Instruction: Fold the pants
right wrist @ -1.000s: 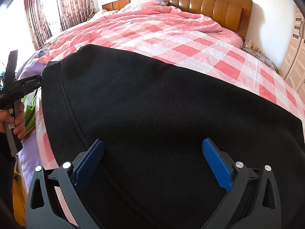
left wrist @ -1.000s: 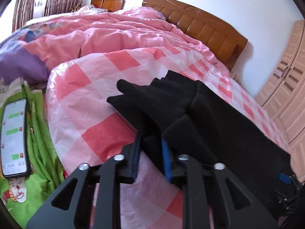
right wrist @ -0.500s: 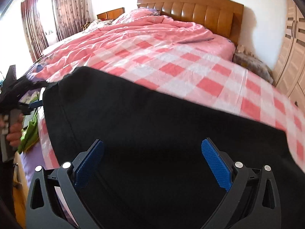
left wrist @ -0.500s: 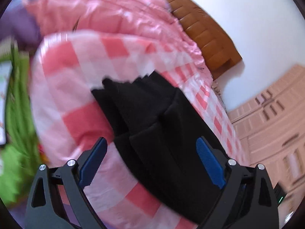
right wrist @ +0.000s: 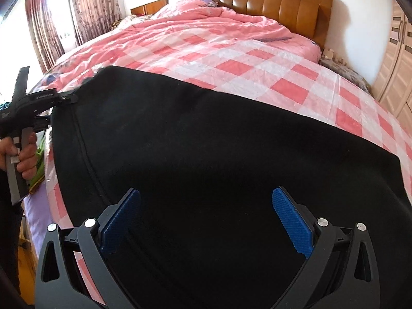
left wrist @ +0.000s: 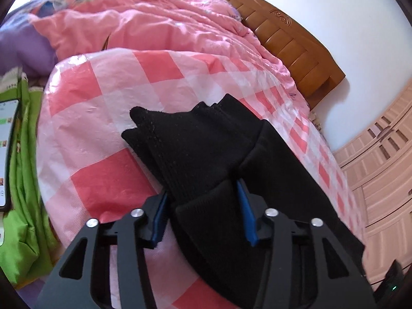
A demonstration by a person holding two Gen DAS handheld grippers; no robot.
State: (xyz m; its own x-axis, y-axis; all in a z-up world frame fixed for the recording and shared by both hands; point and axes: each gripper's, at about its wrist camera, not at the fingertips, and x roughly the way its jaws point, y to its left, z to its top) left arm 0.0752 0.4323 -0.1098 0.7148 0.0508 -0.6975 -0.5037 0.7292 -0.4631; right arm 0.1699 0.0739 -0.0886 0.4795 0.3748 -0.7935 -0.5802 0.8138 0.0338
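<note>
Since a moment ago, your left claw [left wrist: 202, 212] let go, swung wide, and is now closing again around the bunched cuff end of the black pants [left wrist: 206, 154], cloth between its blue pads. Your right claw [right wrist: 206, 221] hangs wide open, empty, above the pants' broad end. They lie across the pink checked bed [left wrist: 108, 118], below its wooden headboard [left wrist: 288, 41]. A regrip, likely before folding.

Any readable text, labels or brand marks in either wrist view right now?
None legible.
Phone at the left edge: chat screen, text too small to read.
Left claw body: white printed label, too blurred to read.
Headboard: carved ornament only, no lettering.
</note>
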